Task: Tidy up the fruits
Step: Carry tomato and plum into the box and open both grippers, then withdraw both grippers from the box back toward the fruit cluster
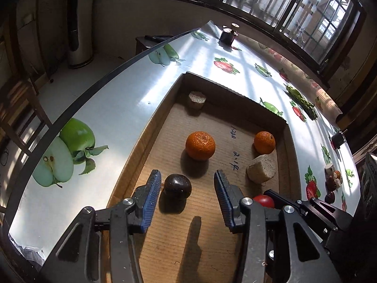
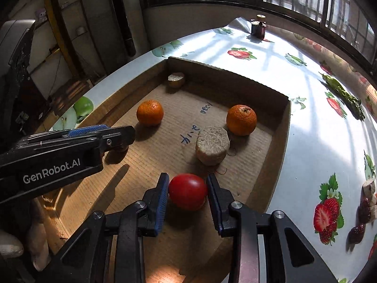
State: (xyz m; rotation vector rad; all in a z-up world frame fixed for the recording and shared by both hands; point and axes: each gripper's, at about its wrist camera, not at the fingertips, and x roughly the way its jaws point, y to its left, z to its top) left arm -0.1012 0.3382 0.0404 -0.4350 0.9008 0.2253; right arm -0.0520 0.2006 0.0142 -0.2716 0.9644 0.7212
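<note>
A shallow cardboard tray [image 1: 146, 127] lies on a fruit-print tablecloth. Inside it are two oranges [image 1: 200, 145] [image 1: 264, 142], two tan cork-like blocks [image 1: 261, 168] [image 1: 197, 97] and a dark round fruit [image 1: 177, 186]. My left gripper [image 1: 187, 176] is open over the tray floor; the dark fruit rests between its fingers, close to the left pad and well clear of the right one. My right gripper [image 2: 187, 181] is shut on a red tomato [image 2: 187, 192] just above the tray floor, near the larger block [image 2: 212, 145]. In the right wrist view the left gripper [image 2: 124, 139] reaches in from the left.
Outside the tray, several dark fruits and pale blocks [image 2: 366, 202] lie at the table's right side. A small dark jar [image 1: 227, 35] stands at the far end, leafy greens [image 1: 301, 101] near the window side. The table's edge [image 1: 94, 87] runs along the left.
</note>
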